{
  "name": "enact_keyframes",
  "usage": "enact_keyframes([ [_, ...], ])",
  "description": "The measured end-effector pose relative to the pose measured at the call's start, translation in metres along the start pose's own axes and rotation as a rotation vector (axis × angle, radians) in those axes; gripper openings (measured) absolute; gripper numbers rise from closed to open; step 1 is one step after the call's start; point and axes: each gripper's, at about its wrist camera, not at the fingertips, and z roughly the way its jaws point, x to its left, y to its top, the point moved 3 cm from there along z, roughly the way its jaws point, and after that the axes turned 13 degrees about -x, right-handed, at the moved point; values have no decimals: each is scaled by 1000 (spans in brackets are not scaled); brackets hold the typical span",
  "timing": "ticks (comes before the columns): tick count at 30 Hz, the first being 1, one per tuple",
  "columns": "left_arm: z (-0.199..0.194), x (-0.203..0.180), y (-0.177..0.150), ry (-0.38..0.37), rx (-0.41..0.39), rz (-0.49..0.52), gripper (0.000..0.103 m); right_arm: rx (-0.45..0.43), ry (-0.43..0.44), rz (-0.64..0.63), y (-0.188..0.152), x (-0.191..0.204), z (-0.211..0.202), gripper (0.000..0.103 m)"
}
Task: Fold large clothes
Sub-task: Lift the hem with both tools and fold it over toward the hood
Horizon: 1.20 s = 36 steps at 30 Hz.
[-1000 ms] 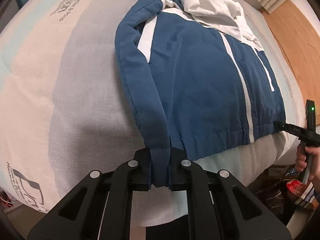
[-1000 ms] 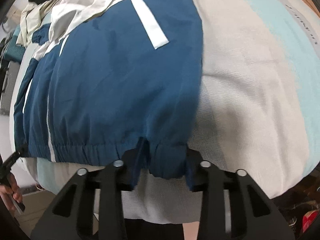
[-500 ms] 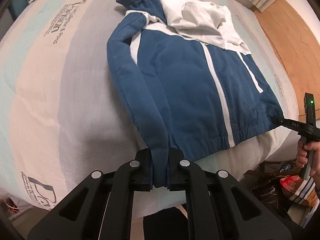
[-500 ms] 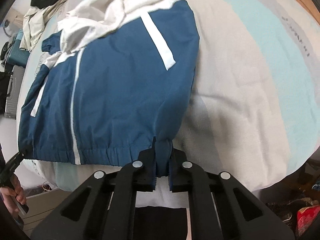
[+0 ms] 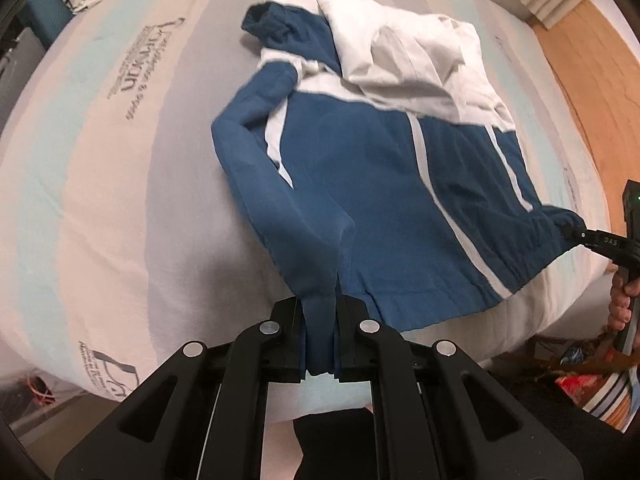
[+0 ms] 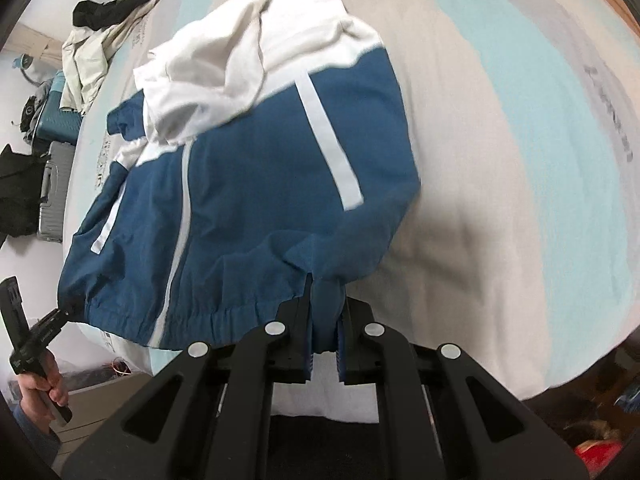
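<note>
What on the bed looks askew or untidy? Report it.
The jacket's white hood lies crumpled over the collar, not flat. A loose heap of clothes sits at the bed's far corner. Nothing looks spilled or damaged.

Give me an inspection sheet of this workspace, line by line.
Surface: bed with a striped, printed cover.
Job's things: blue and white jacket lying spread out, hood bunched at the far end, both hem corners lifted.
Clutter: pale garment and black garment at the bed's far corner.
Grippers: left gripper shut on one hem corner; right gripper shut on the other.
Cables: nothing seen.
Surroundings: suitcases beside the bed; wooden floor.
</note>
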Motion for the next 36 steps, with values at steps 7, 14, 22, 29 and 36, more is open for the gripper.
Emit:
enact_keyframes([
  [7, -10, -4, 38, 37, -39, -45, 7, 7, 43, -37, 42, 4, 1, 7],
  [14, -5, 1, 81, 29, -70, -85, 7, -24, 65, -68, 86, 13, -2, 7],
  [22, 21, 13, 138, -22, -88, -67, 7, -61, 69, -78, 132, 28, 6, 7],
  [29, 47, 29, 176, -60, -92, -43, 7, -81, 70, -30, 169, 38, 30, 7],
  [36, 64, 43, 219, -94, -109, -22, 7, -105, 57, -51, 214, 54, 44, 7],
])
